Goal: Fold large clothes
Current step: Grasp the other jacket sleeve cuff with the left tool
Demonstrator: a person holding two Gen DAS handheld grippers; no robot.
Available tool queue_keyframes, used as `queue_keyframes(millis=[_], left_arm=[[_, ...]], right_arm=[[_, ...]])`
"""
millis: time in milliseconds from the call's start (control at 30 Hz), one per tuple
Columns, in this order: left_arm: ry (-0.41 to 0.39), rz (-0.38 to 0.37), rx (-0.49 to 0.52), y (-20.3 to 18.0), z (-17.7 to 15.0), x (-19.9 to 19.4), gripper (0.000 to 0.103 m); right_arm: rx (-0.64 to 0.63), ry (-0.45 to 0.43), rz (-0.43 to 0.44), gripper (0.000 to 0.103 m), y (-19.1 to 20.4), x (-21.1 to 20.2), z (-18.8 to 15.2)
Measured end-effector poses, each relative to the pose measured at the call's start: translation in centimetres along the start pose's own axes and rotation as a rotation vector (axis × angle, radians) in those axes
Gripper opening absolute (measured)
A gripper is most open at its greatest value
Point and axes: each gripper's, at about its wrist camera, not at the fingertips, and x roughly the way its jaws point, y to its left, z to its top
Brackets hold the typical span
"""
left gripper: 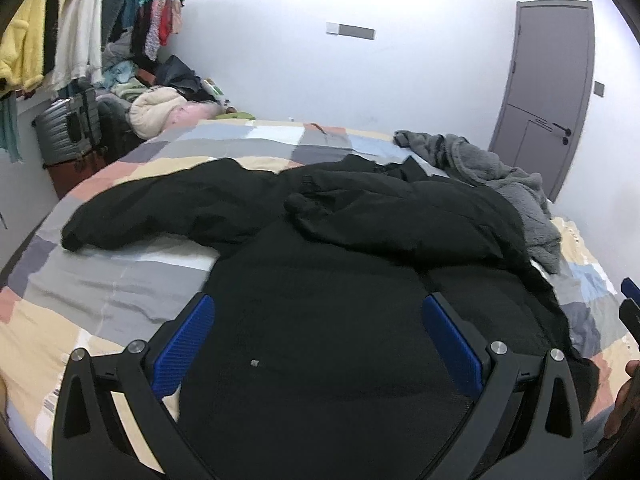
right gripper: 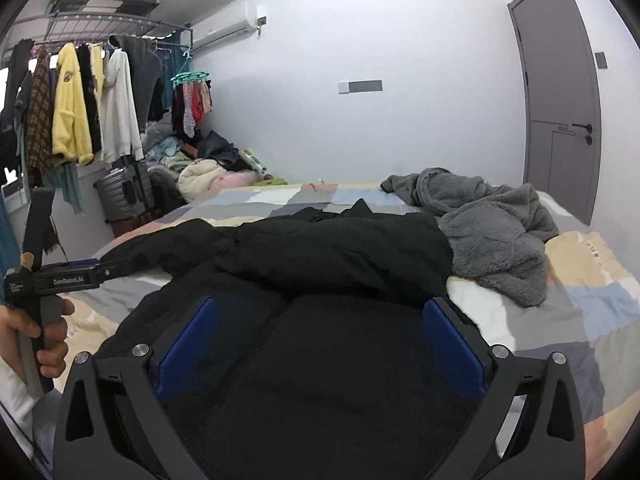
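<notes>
While both tools gape wide over it, black puffy coat (left gripper: 320, 216) rumpled across patchwork bed (left gripper: 100, 292), sleeve outstretched.

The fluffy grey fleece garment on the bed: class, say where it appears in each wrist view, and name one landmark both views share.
Left wrist view: fluffy grey fleece garment right of centre, behind the black jacket.
Right wrist view: garment right of centre, beside the jacket.
Shared landmark: grey door on the right.
</notes>
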Motion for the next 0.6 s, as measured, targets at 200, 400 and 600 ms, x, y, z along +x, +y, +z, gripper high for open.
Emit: queue_keyframes(millis=[200,400,600], left_arm=[[0.009,0.013,-0.124,4.5,1.6,0.1,0.103],[-0.016,0.063,-0.203,10.8,5.2,1.7,0.103],[0.031,0.072,-0.332,19.3,7.6,5.3,0.103]], right_arm=[[0.022,0.046,0.015,0.103,-0.4,1.0,-0.7],[0.017,0.041,-0.016,0.103,-0.7,1.0,-1.0],[0.023,0.061,-0.036,0.103,-1.0,1.7,-1.0]])
